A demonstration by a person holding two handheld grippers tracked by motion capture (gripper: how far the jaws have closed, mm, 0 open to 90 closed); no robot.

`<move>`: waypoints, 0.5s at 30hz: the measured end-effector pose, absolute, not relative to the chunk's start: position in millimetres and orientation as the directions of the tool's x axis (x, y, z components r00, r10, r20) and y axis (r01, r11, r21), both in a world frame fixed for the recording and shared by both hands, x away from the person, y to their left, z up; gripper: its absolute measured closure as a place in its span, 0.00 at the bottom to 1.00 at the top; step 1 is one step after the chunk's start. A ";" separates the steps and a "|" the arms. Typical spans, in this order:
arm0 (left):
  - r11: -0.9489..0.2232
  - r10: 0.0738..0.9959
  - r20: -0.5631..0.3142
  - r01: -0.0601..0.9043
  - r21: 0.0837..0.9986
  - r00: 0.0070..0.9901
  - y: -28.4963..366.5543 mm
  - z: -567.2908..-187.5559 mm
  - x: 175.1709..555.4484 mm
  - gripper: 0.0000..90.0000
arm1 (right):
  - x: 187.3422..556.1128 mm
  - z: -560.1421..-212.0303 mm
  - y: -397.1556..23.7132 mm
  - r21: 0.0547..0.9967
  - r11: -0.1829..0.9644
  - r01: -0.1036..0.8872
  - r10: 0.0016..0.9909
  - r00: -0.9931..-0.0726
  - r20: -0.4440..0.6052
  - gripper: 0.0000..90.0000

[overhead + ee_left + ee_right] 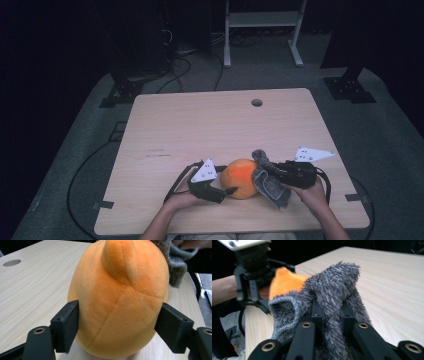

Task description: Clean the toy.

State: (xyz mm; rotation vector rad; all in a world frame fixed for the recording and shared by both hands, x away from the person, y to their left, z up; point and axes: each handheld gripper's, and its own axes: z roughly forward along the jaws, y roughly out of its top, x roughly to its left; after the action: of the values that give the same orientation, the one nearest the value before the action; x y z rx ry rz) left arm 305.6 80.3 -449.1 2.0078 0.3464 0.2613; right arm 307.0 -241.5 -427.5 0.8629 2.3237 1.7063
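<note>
We clamp the left gripper across the orange plush standing at the surface's near edge. The right gripper pinches a grey sock beside it (both soft, light, compressible); grip the sock's cuff.

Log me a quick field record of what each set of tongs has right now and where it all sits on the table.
left tongs: shut on the orange plush toy, jaws pressing its two sides
right tongs: shut on the grey fuzzy sock, its cuff hanging open
toy position: on the table, near front edge
sock position: against the toy's right side
table hole: far edge
</note>
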 end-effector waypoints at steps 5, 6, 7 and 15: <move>-0.416 0.366 0.002 0.162 0.895 0.931 79.7 -450.6 308.5 0.22 | 301.9 -420.3 -245.4 0.912 0.214 0.350 0.542 -0.819 0.188 0.86; -0.419 0.363 0.007 0.157 0.894 0.932 79.3 -450.8 308.4 0.22 | 300.2 -416.1 -242.6 0.922 0.210 0.326 0.531 -0.830 0.172 0.86; -0.421 0.360 0.010 0.152 0.894 0.933 78.6 -450.9 307.9 0.22 | 298.3 -411.6 -238.8 0.928 0.211 0.306 0.519 -0.840 0.159 0.86; -0.430 0.314 0.015 0.128 0.894 0.949 76.6 -455.9 309.3 0.14 | 298.3 -415.7 -225.7 0.928 0.240 0.286 0.498 -0.856 0.135 0.86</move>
State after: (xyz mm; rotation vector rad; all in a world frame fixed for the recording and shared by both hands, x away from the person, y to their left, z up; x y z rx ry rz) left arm 309.3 76.6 -455.9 2.0184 0.3151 0.2152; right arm 298.3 -225.7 -415.7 0.7441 2.3186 1.6704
